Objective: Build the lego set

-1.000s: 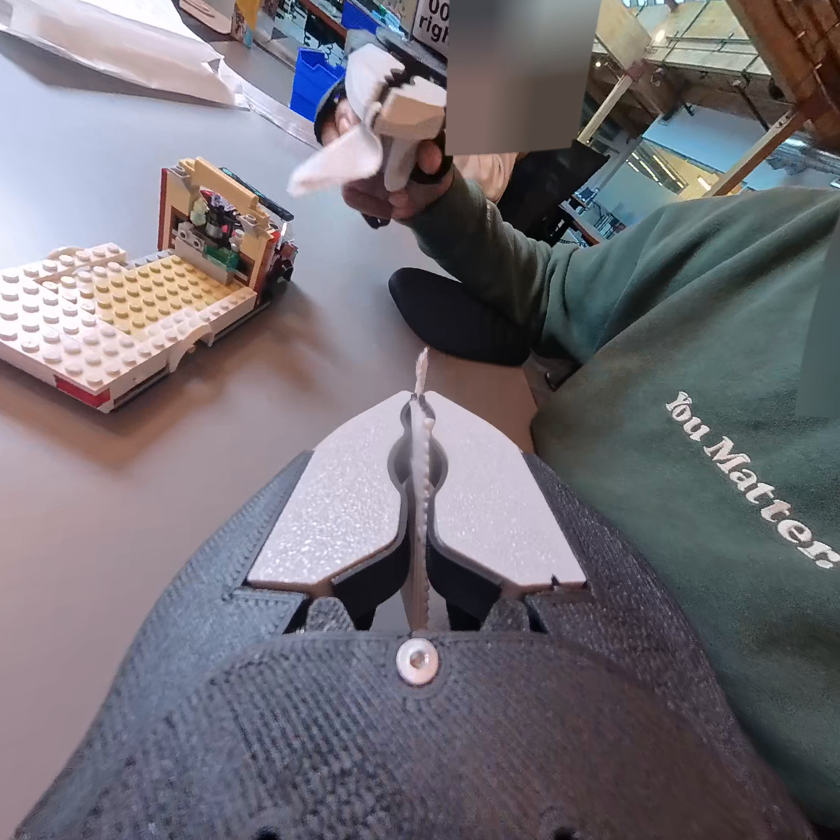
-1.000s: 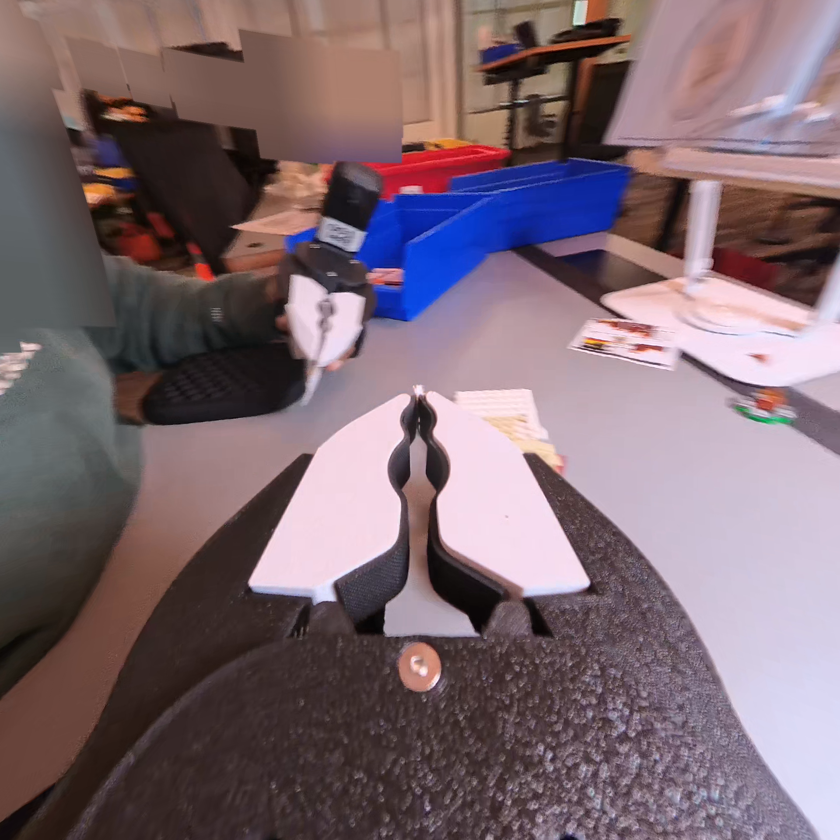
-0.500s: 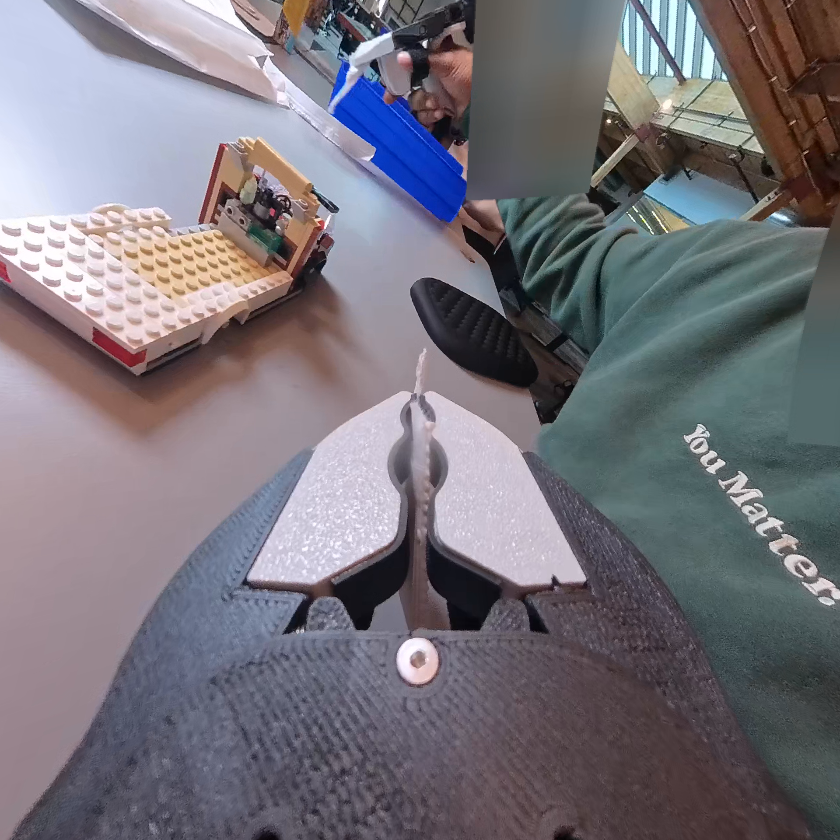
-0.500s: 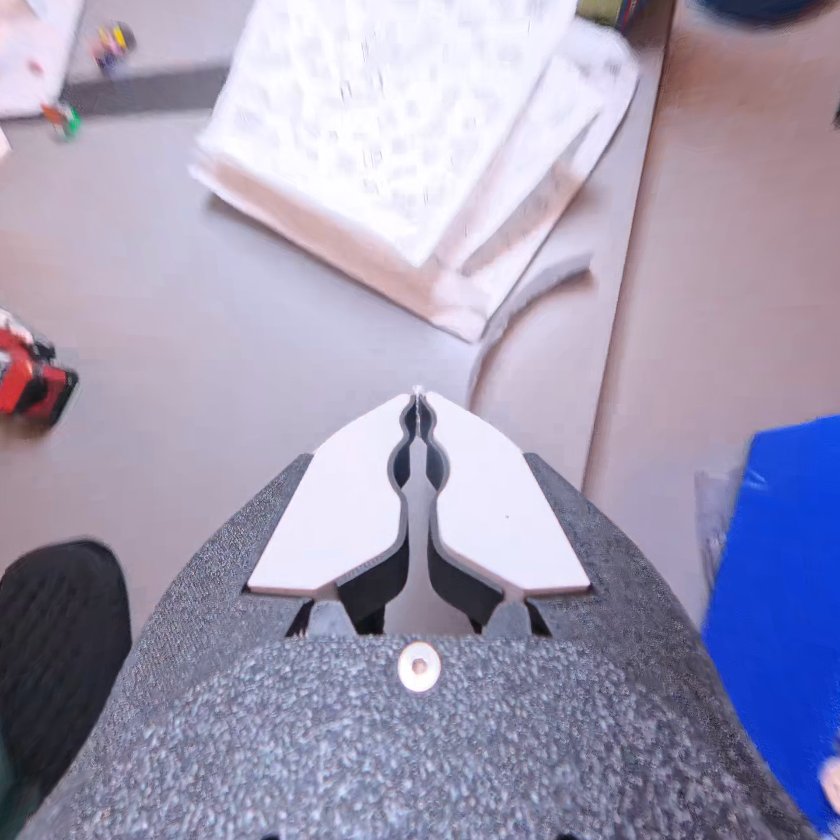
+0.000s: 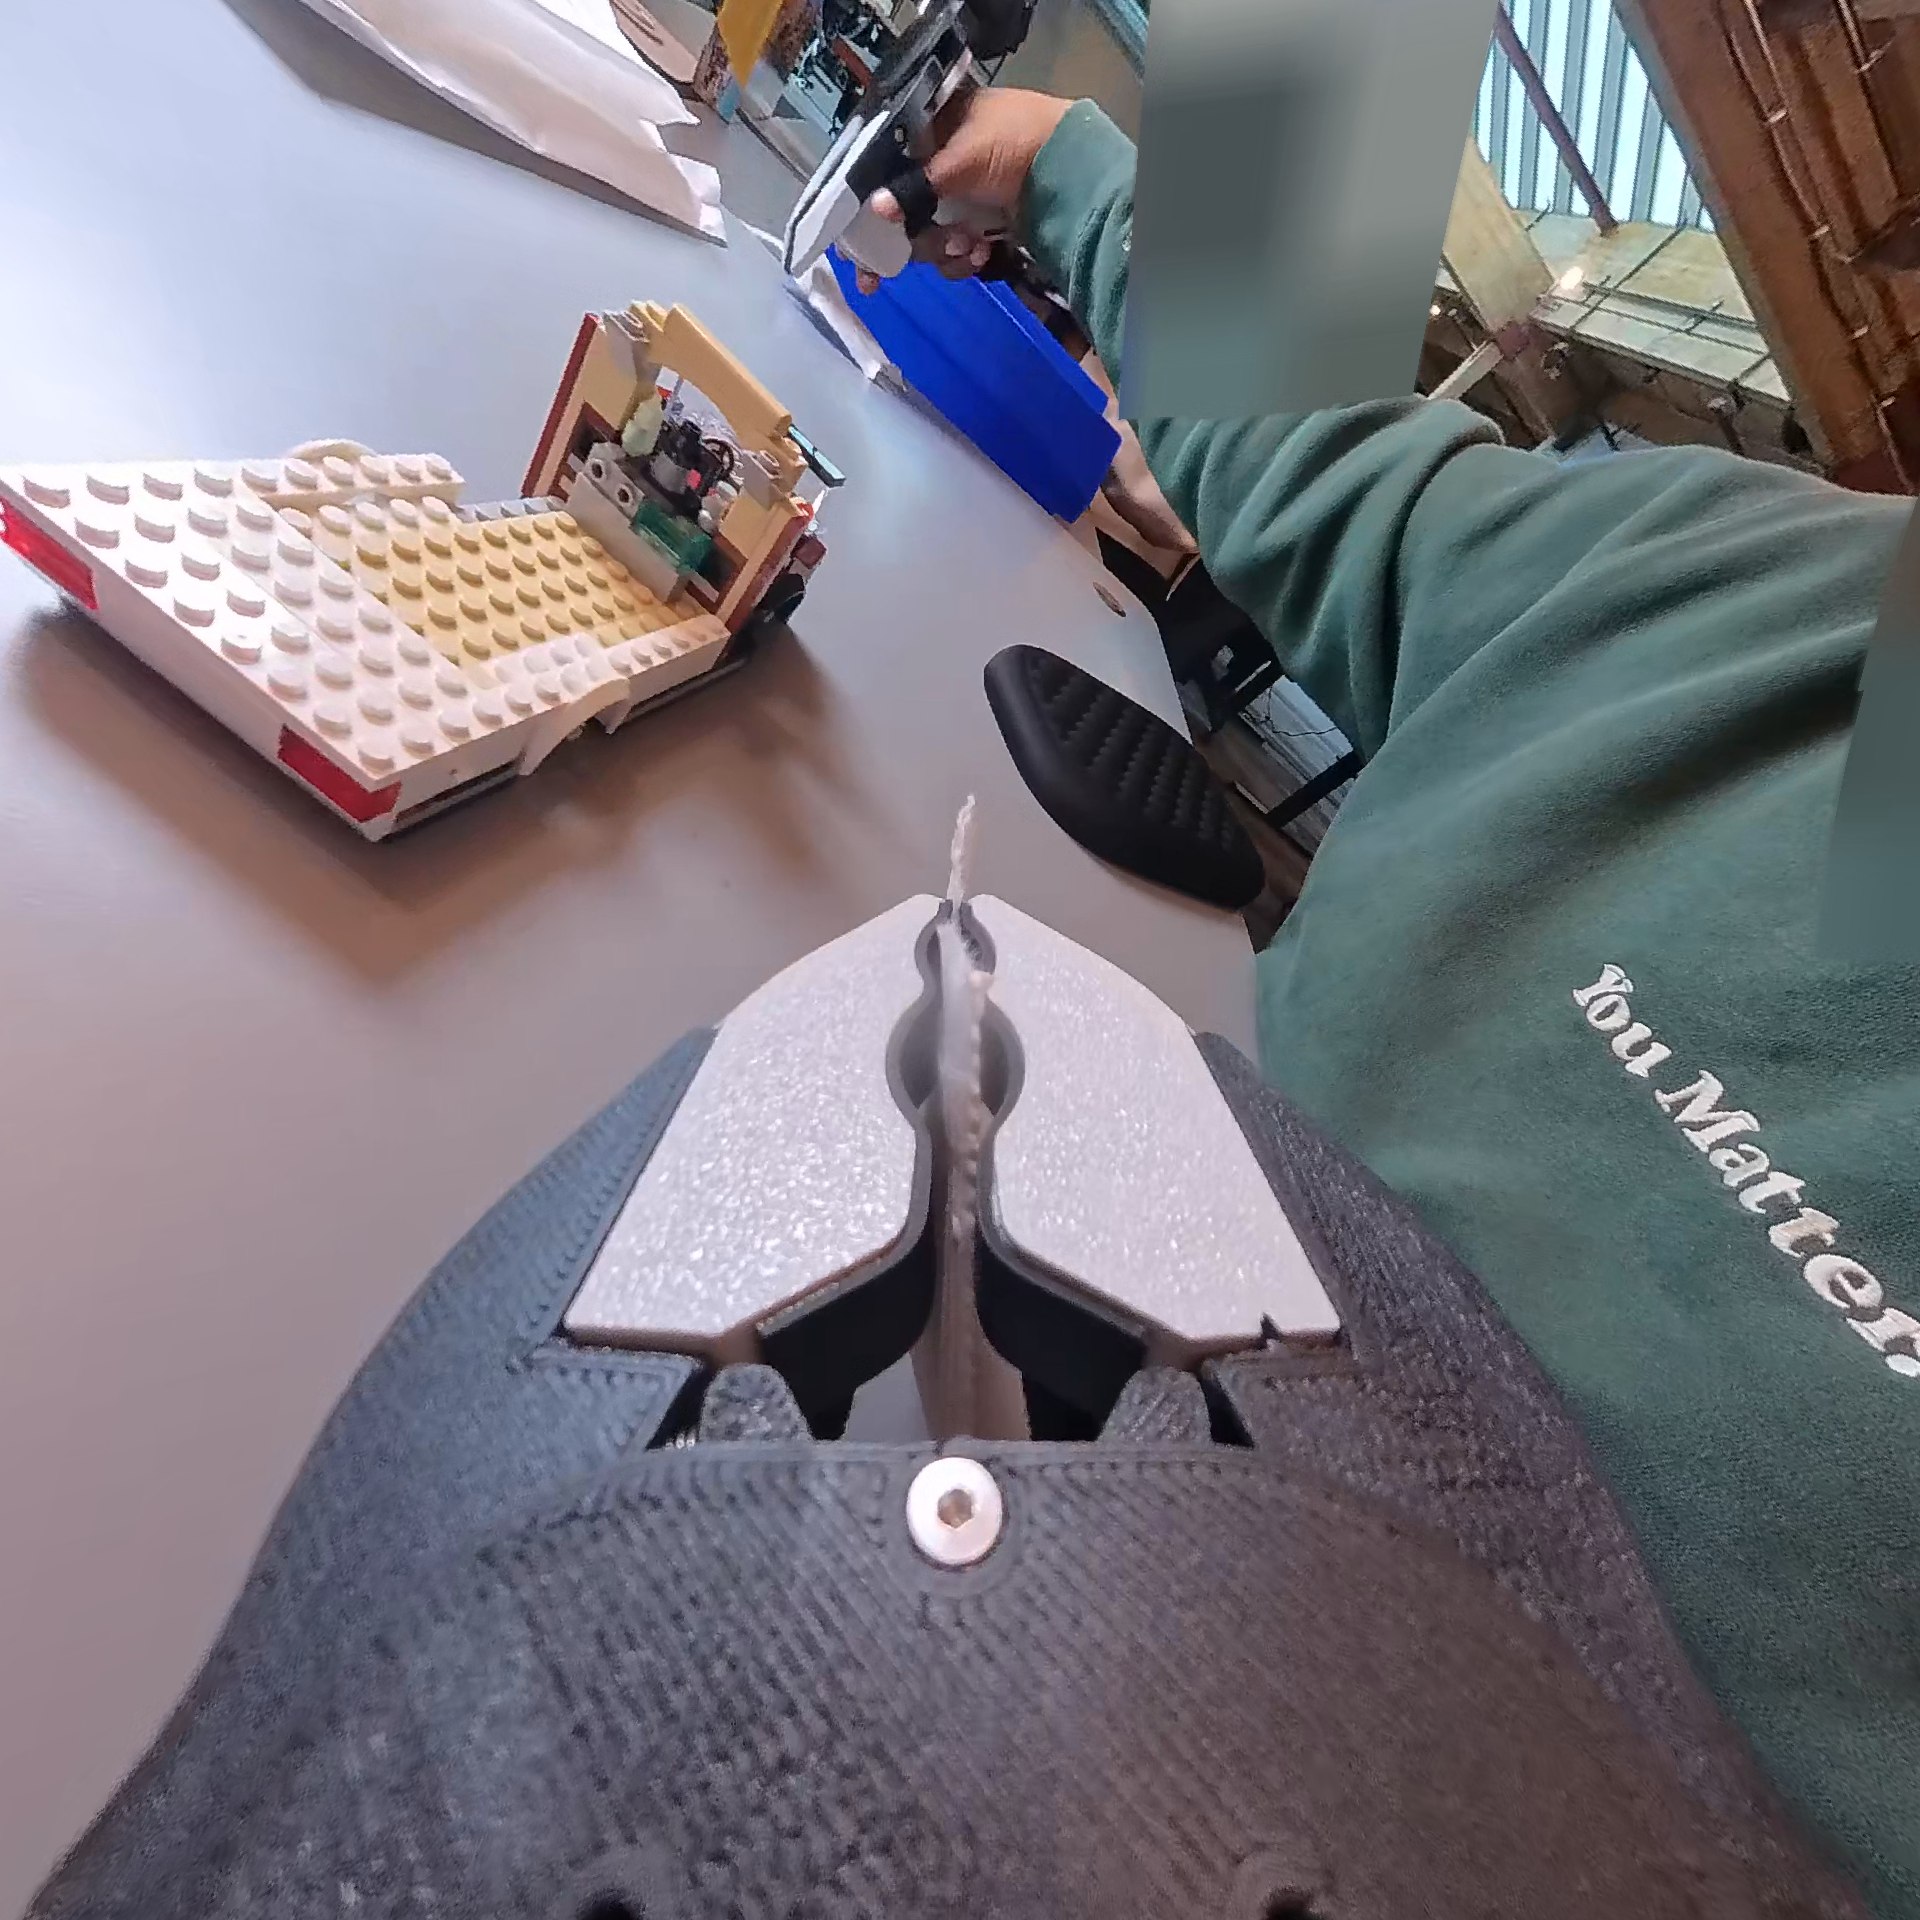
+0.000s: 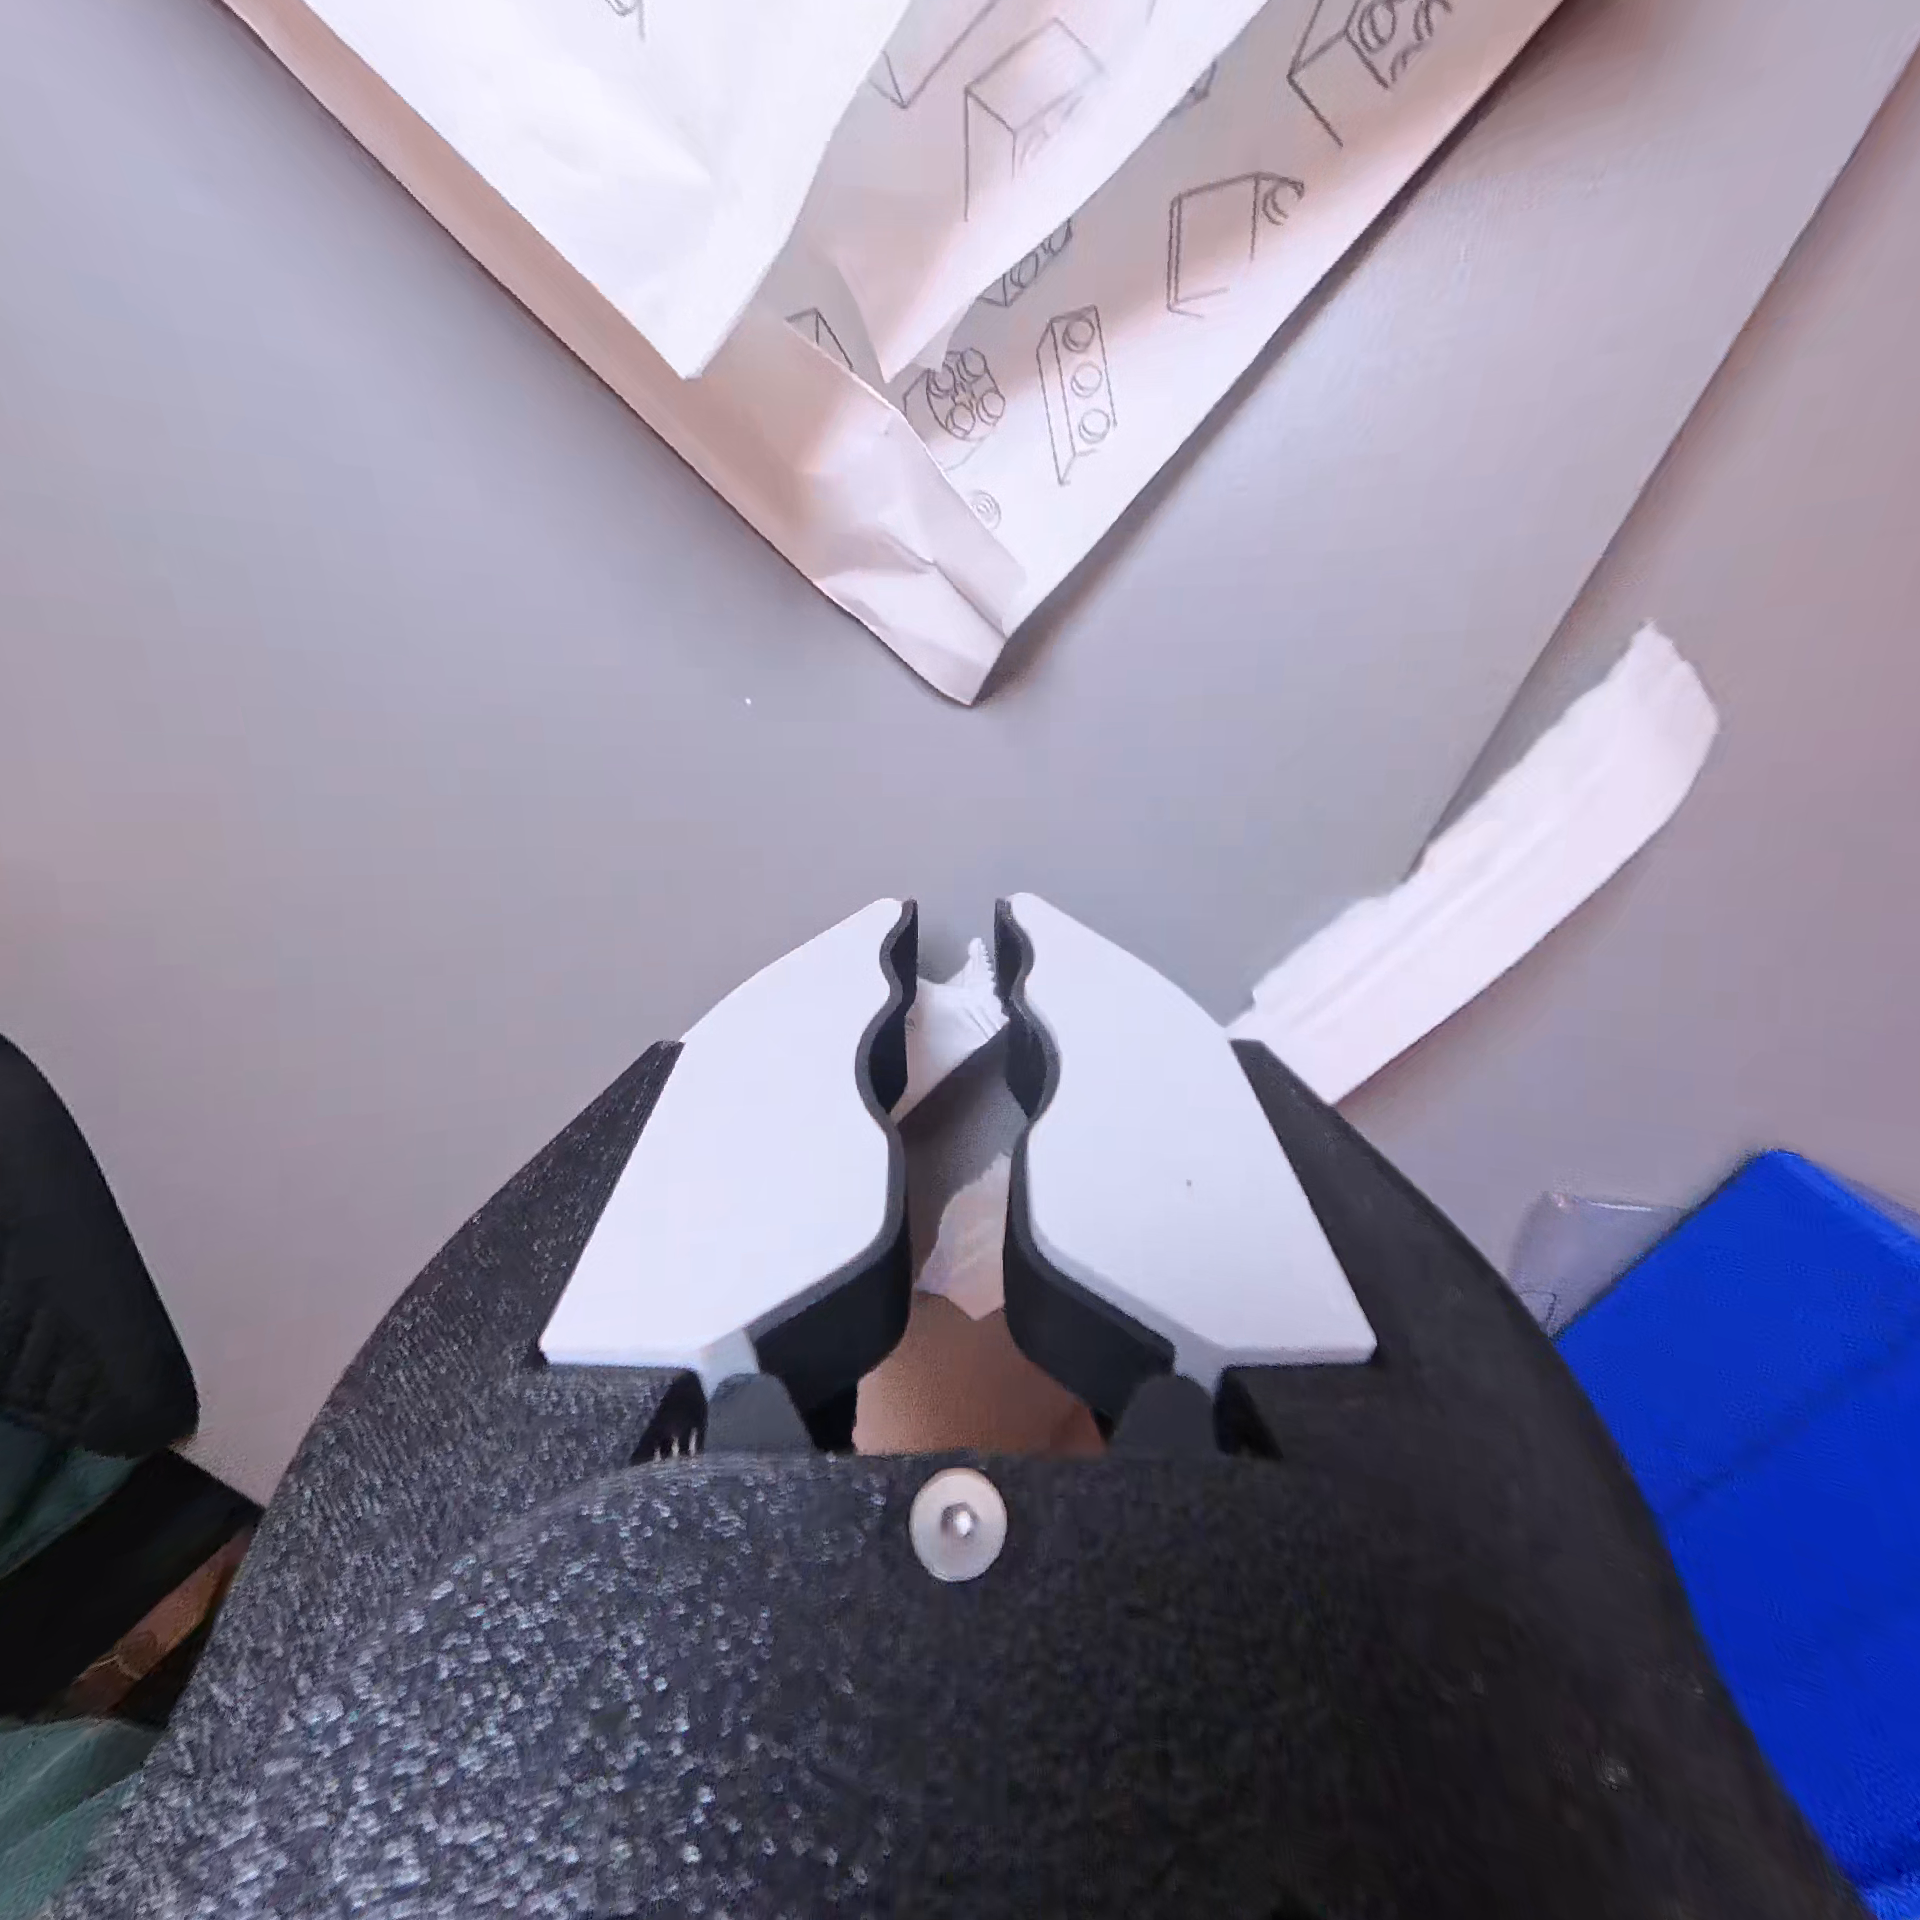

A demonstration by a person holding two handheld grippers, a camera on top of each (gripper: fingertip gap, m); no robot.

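Note:
The partly built lego model [image 5: 343, 613], with white and tan studded plates and a tan cabin, sits on the grey table [image 5: 260, 1039] ahead and to the left. My left gripper [image 5: 958, 909] is shut on the thin serrated edge of a white paper bag [image 5: 961, 1049], seen edge-on. My right gripper [image 6: 956, 914] points down at the table with its jaws a little apart. A white torn paper scrap [image 6: 961, 1023] sits loose between them. It also shows in the left wrist view [image 5: 805, 244], far off by the blue bin.
A large paper bag printed with brick drawings [image 6: 935, 260] lies ahead of the right gripper. A torn white strip [image 6: 1496, 862] lies to its right. A blue bin [image 6: 1766, 1403] stands at the right. A black pad [image 5: 1122, 774] and a green sleeve [image 5: 1558, 727] are close to the left gripper. My right fingertips sit around 55 cm from my left ones.
My right gripper swung from the person's side to point down over the table near the blue bin, and its jaws have opened on the paper scrap. My left gripper stays shut on the bag.

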